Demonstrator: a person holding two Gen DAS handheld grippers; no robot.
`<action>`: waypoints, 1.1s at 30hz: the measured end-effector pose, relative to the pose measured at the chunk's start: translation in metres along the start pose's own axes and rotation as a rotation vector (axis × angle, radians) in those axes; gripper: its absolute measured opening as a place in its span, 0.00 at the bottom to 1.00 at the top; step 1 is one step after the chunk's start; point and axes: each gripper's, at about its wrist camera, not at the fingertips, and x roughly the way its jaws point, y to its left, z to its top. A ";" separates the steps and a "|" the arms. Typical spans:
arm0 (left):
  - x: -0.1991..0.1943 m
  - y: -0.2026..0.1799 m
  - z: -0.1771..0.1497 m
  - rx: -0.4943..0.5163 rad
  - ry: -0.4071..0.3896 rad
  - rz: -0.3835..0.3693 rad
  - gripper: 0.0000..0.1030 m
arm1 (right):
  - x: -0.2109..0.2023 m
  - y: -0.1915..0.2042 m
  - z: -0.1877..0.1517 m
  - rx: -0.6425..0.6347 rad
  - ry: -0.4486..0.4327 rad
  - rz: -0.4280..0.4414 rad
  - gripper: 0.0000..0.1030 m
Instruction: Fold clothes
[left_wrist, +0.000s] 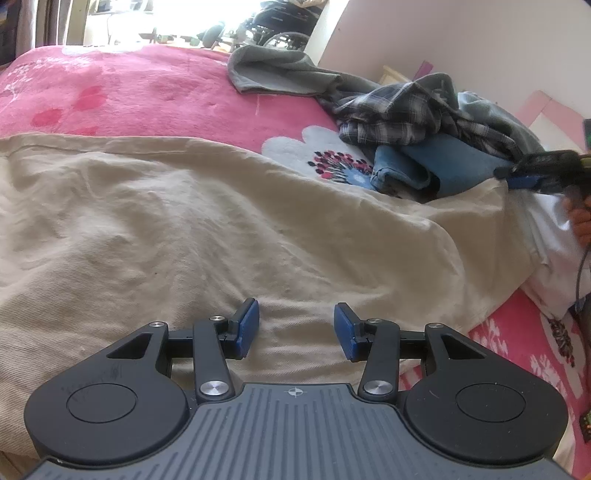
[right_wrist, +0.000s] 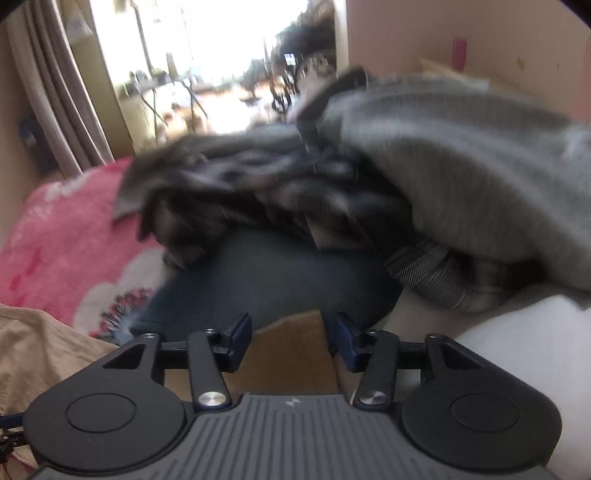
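Two claws are in view over a bed covered by a pink flowered blanket (left_wrist: 140, 96). The left claw (left_wrist: 296, 328) hangs just above a wide beige cloth (left_wrist: 166, 221) that lies spread and wrinkled across the near part of the bed; its blue pads stand apart with only cloth showing below the gap, gripping nothing. The beige cloth reaches rightward to a pile of clothes near the wall: a folded blue garment (left_wrist: 436, 162) at the bottom, a plaid shirt (left_wrist: 402, 110) on it, and a grey garment (left_wrist: 280, 70) trailing away behind.

From the left wrist view, the right claw (left_wrist: 517, 177) sits at the far right edge, by the beige cloth's far corner and beside the blue garment, with part of a hand (left_wrist: 581, 218) behind it. The right wrist view is blurred. There the right claw (right_wrist: 291, 336) stands released, its pads apart, and a brownish flap of cloth (right_wrist: 291, 354) shows in the gap; I cannot tell whether the pads touch it. Just ahead lie the blue garment (right_wrist: 266, 280), the plaid shirt (right_wrist: 258, 184) and the grey garment (right_wrist: 461, 177).
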 end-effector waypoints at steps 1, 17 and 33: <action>0.000 0.000 0.000 -0.001 -0.001 0.000 0.43 | 0.004 -0.001 -0.001 0.011 0.013 -0.003 0.42; 0.002 -0.002 0.000 -0.011 -0.028 0.019 0.43 | -0.107 0.077 -0.017 -0.294 -0.342 -0.173 0.11; 0.008 -0.010 0.002 0.043 -0.035 0.049 0.43 | -0.069 0.003 -0.021 0.091 -0.332 -0.104 0.40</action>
